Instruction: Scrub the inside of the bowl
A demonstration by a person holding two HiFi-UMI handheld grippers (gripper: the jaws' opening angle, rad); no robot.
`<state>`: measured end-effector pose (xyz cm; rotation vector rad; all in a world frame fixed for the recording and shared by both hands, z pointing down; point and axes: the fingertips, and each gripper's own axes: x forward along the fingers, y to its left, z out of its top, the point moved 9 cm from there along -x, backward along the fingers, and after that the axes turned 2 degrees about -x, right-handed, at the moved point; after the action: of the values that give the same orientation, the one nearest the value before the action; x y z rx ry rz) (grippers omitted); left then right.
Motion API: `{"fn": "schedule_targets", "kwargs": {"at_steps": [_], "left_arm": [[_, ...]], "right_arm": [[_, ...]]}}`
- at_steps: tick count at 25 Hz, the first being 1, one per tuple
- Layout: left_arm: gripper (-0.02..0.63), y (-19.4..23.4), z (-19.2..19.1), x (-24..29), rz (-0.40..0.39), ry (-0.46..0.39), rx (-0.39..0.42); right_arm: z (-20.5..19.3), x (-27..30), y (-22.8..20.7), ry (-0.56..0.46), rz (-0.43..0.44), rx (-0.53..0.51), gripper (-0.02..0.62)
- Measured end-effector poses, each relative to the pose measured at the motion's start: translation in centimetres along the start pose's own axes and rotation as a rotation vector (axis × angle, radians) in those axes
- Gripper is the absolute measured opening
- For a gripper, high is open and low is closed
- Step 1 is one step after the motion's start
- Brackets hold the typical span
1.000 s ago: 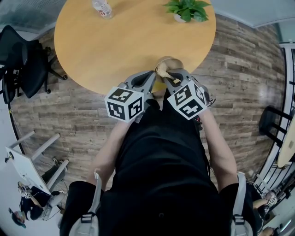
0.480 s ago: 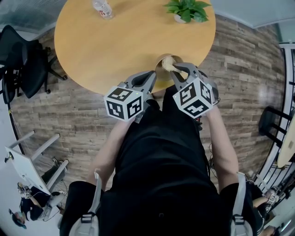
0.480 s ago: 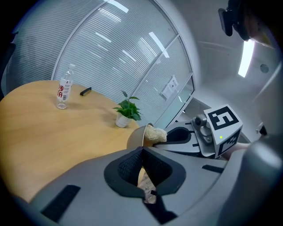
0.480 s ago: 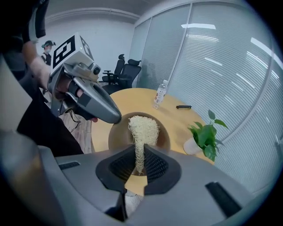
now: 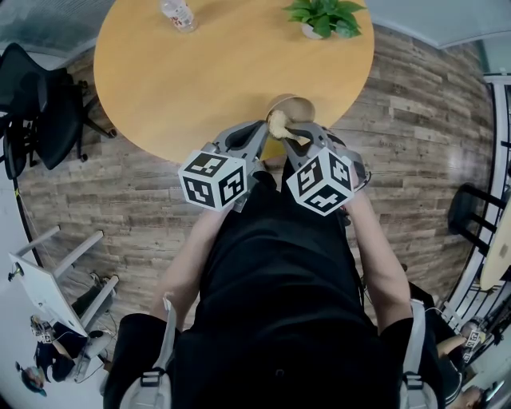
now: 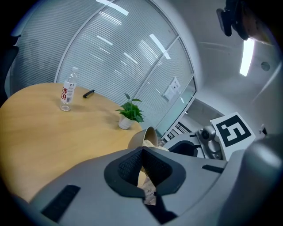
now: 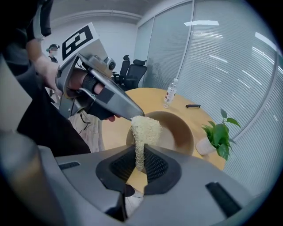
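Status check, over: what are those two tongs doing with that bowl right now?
Left tongs shut on bowl rim, bowl tilted. Right tongs shut on loofah scrubber, its head inside bowl. Nothing in the way.

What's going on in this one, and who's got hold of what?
A person works with a gripper in each hand at the near edge of a round wooden table. The left gripper is shut on the rim of a tan bowl, holding it tilted. The right gripper is shut on a pale loofah scrubber, whose head sits at the bowl's opening. A water bottle and a potted plant stand farther back.
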<state>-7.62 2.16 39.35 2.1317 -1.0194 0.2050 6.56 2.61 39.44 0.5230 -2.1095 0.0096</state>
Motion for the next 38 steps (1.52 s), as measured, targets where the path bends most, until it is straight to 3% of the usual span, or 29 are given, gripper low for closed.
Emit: {"fn": "schedule_targets", "kwargs": {"at_steps": [5,9,13,17,20,22,25,28,33,38], "left_arm": [[0.012,0.4,0.0,0.0,0.018,0.008,-0.010],[0.012,0.5,-0.3,0.0,0.021,0.030,-0.014],[0.012,0.3,-0.3,0.1,0.012,0.030,-0.014],[0.012,-0.1,-0.1,0.1,-0.001,0.014,-0.006],[0.012,-0.1,0.0,0.0,-0.001,0.006,-0.001],[0.012,0.0,0.0,0.0,0.001,0.004,-0.003],[0.012,0.0,-0.1,-0.1,0.001,0.007,-0.004],[0.012,-0.1,-0.2,0.0,-0.002,0.012,0.000],[0.012,-0.2,-0.1,0.3,-0.008,0.019,0.005],[0.012,-0.4,-0.2,0.2,-0.010,0.019,0.010]], "right_arm": [[-1.2,-0.3,-1.0,0.043,-0.021,-0.058,0.037],[-1.1,-1.3,-2.3,0.050,-0.087,-0.129,0.037],[0.2,-2.1,-2.9,0.040,-0.164,-0.320,0.037],[0.0,-1.6,-2.3,0.100,-0.218,-0.540,0.037],[-0.8,-0.9,-1.4,0.134,-0.206,-0.591,0.037],[-1.1,-0.7,-1.0,0.129,-0.167,-0.524,0.037],[-1.3,-0.6,-0.9,0.103,-0.072,-0.331,0.037],[-1.4,-0.4,-1.0,0.070,0.042,-0.077,0.037],[-1.2,-0.1,-1.9,-0.041,0.161,0.328,0.037],[-1.6,0.1,-3.6,-0.148,0.260,0.829,0.037]]}}
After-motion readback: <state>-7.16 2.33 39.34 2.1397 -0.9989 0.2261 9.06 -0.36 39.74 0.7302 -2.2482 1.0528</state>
